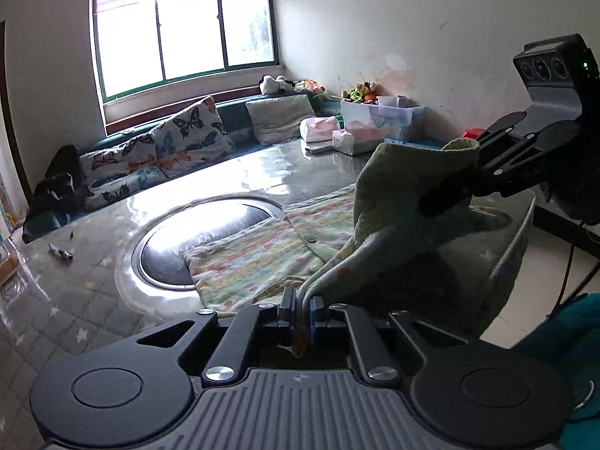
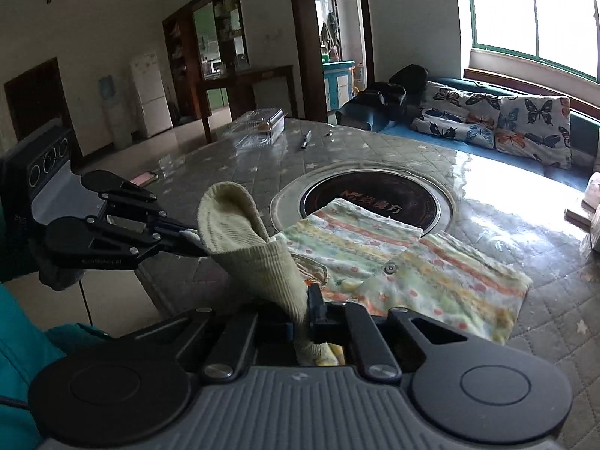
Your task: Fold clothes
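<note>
Right at my left camera, the left gripper (image 1: 302,311) has its jaws pinched together on a thin edge of the garment (image 1: 262,258), with a bit of cloth poking back between the fingers. In my right camera the right gripper (image 2: 305,313) is clamped the same way on the ribbed, pale green cuff (image 2: 258,258), which rises from the jaws in a curved fold.

Looking across from each side, I see the other tool gripping the far end of that same raised cuff, so the sleeve hangs stretched in the air between my two grippers, off the near edge of the table (image 2: 375,150). The rest of the garment, a small pastel-striped top with a button (image 2: 390,269) on its front, lies flat on the table. Its far edge overlaps the round black cooktop (image 2: 375,191) set into the table's middle.

Farther back on the table sit a pen (image 2: 306,139), a clear plastic box (image 2: 264,123) and a pink phone (image 2: 143,179) near the far side. Butterfly cushions (image 1: 191,131) lean on the bench under the window (image 1: 183,30), and a teal sleeve (image 2: 22,356) shows at the lower left of my right camera.
</note>
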Motion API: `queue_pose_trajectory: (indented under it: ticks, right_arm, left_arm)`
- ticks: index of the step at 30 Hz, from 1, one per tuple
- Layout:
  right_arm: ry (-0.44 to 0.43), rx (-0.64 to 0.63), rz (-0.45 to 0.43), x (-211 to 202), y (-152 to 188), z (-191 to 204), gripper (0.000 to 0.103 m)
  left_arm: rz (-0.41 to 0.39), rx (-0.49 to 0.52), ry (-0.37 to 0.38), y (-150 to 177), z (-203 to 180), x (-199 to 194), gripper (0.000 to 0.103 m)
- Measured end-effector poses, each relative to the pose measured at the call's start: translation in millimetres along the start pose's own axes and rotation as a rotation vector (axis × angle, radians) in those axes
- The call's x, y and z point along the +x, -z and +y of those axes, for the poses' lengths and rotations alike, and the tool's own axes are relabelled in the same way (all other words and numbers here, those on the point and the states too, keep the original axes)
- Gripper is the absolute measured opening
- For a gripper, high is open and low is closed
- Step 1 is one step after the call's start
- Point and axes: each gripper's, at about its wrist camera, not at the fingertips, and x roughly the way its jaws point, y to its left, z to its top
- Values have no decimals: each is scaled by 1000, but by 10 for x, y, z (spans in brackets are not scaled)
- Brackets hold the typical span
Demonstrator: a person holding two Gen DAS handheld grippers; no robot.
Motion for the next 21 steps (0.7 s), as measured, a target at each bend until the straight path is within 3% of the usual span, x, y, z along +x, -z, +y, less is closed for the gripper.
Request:
queue_pose_trajectory:
  ticks: [8, 13, 16, 21]
  right_arm:
    - [62, -40, -19, 173, -427, -212, 6]
    - [116, -63, -8, 511, -816, -532, 6]
    - [137, -68, 13, 750, -977, -742, 6]
    - [166, -32, 78, 1333, -1089, -1108, 8]
  left_arm:
    - [-18, -59, -24, -311, 330, 375, 8]
    - [-31, -101, -40, -596, 624, 729, 8]
    - [2, -152, -47, -719, 844, 1046, 7]
    - [97, -207, -64, -661, 1104, 1556, 8]
